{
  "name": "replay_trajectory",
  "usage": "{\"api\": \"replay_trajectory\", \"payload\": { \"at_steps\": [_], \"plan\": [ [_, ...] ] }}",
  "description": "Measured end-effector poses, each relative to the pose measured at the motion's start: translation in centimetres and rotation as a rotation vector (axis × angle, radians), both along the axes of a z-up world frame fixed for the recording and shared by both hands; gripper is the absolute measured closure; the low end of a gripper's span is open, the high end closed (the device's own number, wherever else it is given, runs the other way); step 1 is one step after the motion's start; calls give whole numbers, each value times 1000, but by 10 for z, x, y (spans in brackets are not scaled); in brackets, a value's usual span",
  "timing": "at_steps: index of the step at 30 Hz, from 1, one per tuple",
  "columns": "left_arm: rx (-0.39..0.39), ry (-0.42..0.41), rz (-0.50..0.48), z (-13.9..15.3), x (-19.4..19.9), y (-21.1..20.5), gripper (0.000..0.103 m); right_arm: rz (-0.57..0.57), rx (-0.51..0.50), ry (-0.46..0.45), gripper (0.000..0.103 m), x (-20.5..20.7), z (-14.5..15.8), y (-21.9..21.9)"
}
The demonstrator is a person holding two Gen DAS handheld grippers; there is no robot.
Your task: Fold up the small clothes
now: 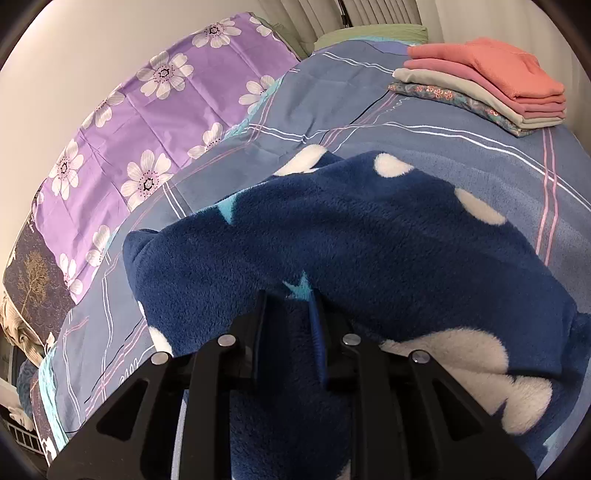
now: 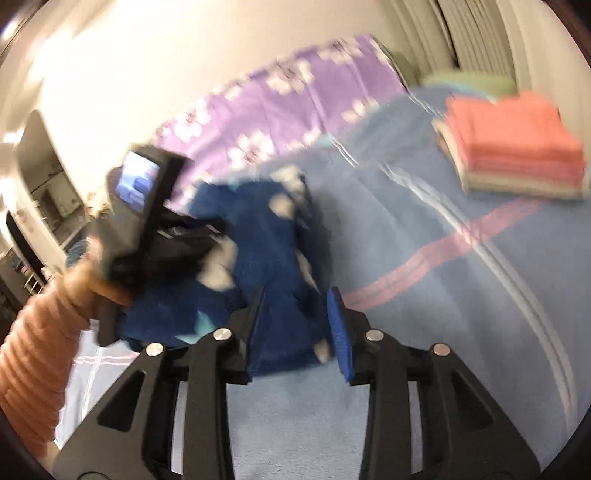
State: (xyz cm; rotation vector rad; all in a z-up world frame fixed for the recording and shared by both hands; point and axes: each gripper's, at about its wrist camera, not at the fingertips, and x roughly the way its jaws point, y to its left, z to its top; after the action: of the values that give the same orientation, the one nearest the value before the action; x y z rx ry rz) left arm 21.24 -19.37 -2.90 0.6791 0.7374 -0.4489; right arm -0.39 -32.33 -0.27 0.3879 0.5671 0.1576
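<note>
A dark blue fleece garment with white blobs and light blue stars lies bunched on the blue striped bedspread. My left gripper is shut on a fold of it, which fills the space between the fingers. In the blurred right wrist view the same garment hangs from the left gripper's body, held by a hand in a pink sleeve. My right gripper stands open, with an end of the fleece between its fingers; contact is unclear.
A stack of folded clothes, salmon on top, sits at the far right of the bed; it also shows in the right wrist view. A purple flowered sheet runs along the wall on the left. Green pillows lie at the head.
</note>
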Motion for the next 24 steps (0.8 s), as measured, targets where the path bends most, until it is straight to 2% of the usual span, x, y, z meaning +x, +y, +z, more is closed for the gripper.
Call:
{"api": "replay_trajectory", "payload": {
  "at_steps": [2, 4, 6, 7, 9, 12, 14, 16, 18, 20, 24],
  "plan": [
    [-10, -6, 6, 0, -1, 2, 83, 74, 8, -24, 69, 6, 7, 8],
    [-24, -12, 12, 0, -1, 4, 83, 130, 14, -6, 70, 18, 1, 18],
    [-53, -18, 23, 1, -2, 8, 82, 65, -64, 115, 73, 47, -26, 26],
    [-84, -21, 28, 3, -3, 12, 81, 44, -96, 152, 80, 56, -44, 26],
    [-124, -42, 37, 7, -9, 16, 78, 57, -86, 120, 80, 54, -52, 25],
    [-174, -84, 39, 23, -26, 30, 64, 51, -71, 155, 79, 56, -44, 24],
    [-265, -75, 31, 39, -44, 50, 47, 60, -71, 150, 79, 57, -46, 22],
    [-315, -102, 18, 49, -74, 70, 41, 69, -30, 145, 79, 75, -53, 15],
    [-319, -123, -8, 47, -103, 82, 33, 80, 14, 142, 79, 76, -56, 10],
    [-291, -131, -28, 36, -129, 89, 28, 85, 28, 144, 79, 79, -53, 10],
    [-283, -140, -8, 15, -152, 98, 27, 85, -7, 139, 79, 76, -53, 14]
  ]
}}
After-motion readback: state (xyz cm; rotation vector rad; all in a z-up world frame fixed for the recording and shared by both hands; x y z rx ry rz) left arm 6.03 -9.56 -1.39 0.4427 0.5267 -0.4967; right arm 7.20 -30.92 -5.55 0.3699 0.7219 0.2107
